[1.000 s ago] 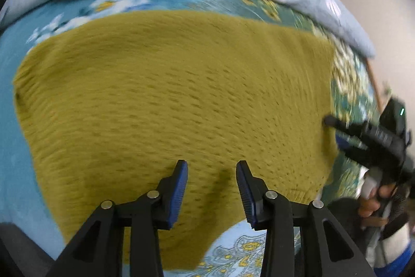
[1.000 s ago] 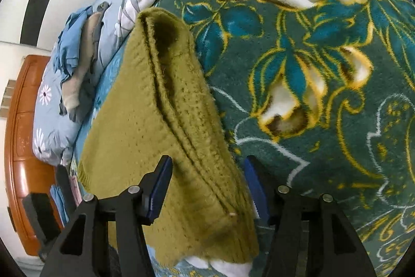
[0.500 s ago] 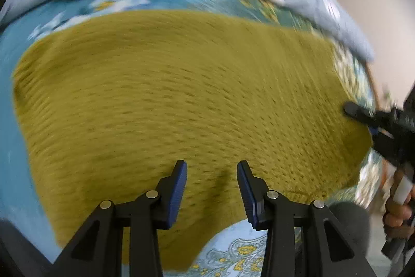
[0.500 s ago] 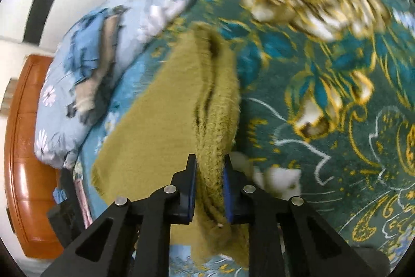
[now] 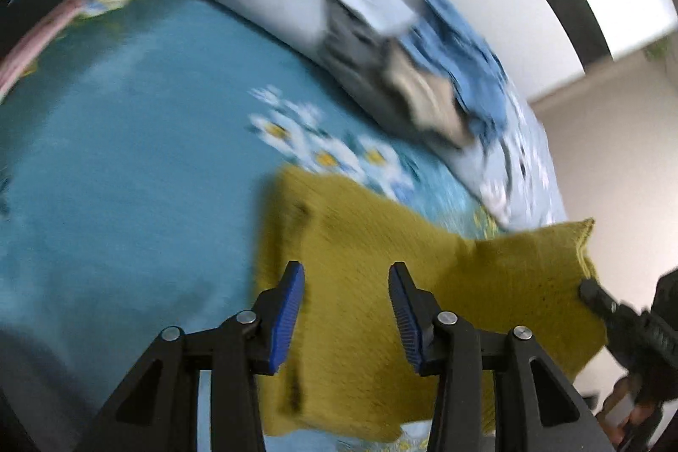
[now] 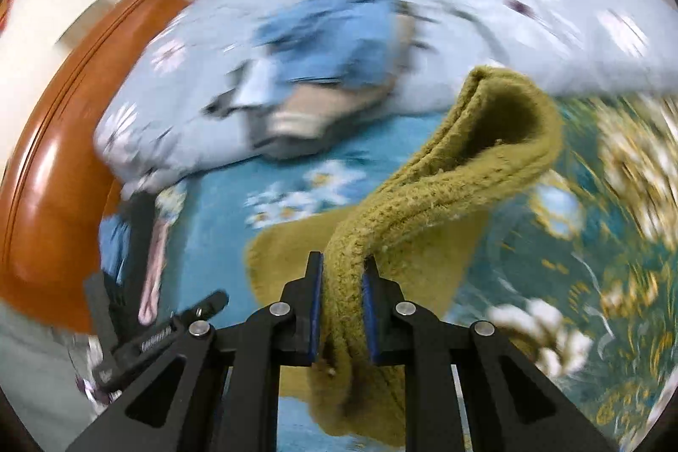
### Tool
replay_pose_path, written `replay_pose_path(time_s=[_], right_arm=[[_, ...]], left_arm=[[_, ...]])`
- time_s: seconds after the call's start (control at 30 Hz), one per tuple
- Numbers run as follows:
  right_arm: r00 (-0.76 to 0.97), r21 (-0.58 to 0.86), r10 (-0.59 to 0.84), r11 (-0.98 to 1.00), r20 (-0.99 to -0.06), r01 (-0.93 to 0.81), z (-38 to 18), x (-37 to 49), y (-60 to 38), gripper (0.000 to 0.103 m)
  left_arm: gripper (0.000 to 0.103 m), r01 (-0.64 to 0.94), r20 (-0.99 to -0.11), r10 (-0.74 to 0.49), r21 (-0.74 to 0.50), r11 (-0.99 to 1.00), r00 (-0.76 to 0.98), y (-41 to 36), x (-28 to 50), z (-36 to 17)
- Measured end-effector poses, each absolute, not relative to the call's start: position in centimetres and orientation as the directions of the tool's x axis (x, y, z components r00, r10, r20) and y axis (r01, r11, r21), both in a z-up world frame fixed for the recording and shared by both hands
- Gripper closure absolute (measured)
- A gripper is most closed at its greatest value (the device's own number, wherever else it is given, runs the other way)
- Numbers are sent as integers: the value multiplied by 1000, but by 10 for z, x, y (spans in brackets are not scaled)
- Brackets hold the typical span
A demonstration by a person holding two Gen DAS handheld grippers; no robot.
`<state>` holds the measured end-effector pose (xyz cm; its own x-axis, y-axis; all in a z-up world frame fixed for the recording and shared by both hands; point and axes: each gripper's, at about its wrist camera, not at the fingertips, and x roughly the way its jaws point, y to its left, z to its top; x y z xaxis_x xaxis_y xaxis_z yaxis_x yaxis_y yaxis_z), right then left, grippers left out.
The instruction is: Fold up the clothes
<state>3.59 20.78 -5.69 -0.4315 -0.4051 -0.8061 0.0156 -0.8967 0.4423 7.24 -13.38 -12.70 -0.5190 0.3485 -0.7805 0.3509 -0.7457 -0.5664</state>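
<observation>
An olive-yellow knit sweater (image 5: 360,253) lies on the blue floral bedspread (image 5: 106,176). My left gripper (image 5: 347,308) is open and empty, hovering just above the sweater's near part. My right gripper (image 6: 342,308) is shut on the sweater's thick folded edge (image 6: 445,181) and holds that side lifted off the bed, curling up and over. In the left wrist view the right gripper (image 5: 593,293) shows at the right edge, gripping the raised sweater side (image 5: 529,261).
A rumpled light-blue floral quilt (image 5: 339,7) with a pile of blue and beige clothes (image 6: 330,49) lies along the far side of the bed. An orange wooden headboard (image 6: 55,155) stands at the left in the right wrist view. A dark green floral blanket (image 6: 614,240) covers the right side.
My right gripper closed on the sweater's edge and lifted it up and leftward over the garment. The left gripper stayed open and swung so more of the bare bedspread shows.
</observation>
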Motion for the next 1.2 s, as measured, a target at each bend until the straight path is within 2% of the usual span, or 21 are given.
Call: replay_pose_path(time_s=[0.1, 0.27, 0.4, 0.53, 0.63, 0.7, 0.77, 0.8, 0.9, 1.07, 1.2], right_arm=[[-386, 416, -433, -900, -815, 132, -59, 29, 152, 86], [-254, 355, -408, -907, -877, 228, -107, 22, 73, 86], [-148, 298, -346, -914, -926, 276, -149, 26, 35, 86], [-139, 246, -304, -913, -942, 327, -151, 31, 22, 86], [-133, 224, -286, -908, -949, 353, -153, 29, 18, 81], [-118, 263, -317, -905, -941, 335, -156, 28, 24, 79], [-93, 321, -364, -896, -927, 308, -159, 30, 33, 59], [-93, 337, -380, -892, -920, 302, -159, 33, 38, 57], [-127, 349, -391, -900, -912, 263, -155, 41, 62, 57], [-188, 378, -390, -921, -902, 95, -155, 50, 124, 57], [-211, 403, -388, -915, -897, -29, -164, 63, 171, 57]], left_arm=[[56, 427, -771, 326, -592, -683, -548, -171, 82, -136], [56, 511, -774, 326, -613, -603, -544, -204, 101, -155], [56, 521, -779, 346, -613, -594, -523, -205, 107, -163], [52, 500, -760, 407, -644, -579, -508, -194, 105, -171], [50, 482, -733, 462, -678, -555, -499, -182, 100, -179], [49, 473, -703, 512, -711, -520, -494, -173, 97, -188], [48, 473, -666, 564, -745, -470, -487, -164, 94, -198], [47, 474, -648, 587, -759, -446, -485, -160, 92, -203], [42, 474, -672, 587, -738, -480, -451, -146, 88, -209], [40, 472, -763, 510, -646, -600, -397, -133, 87, -208], [39, 473, -801, 481, -599, -646, -356, -125, 86, -212]])
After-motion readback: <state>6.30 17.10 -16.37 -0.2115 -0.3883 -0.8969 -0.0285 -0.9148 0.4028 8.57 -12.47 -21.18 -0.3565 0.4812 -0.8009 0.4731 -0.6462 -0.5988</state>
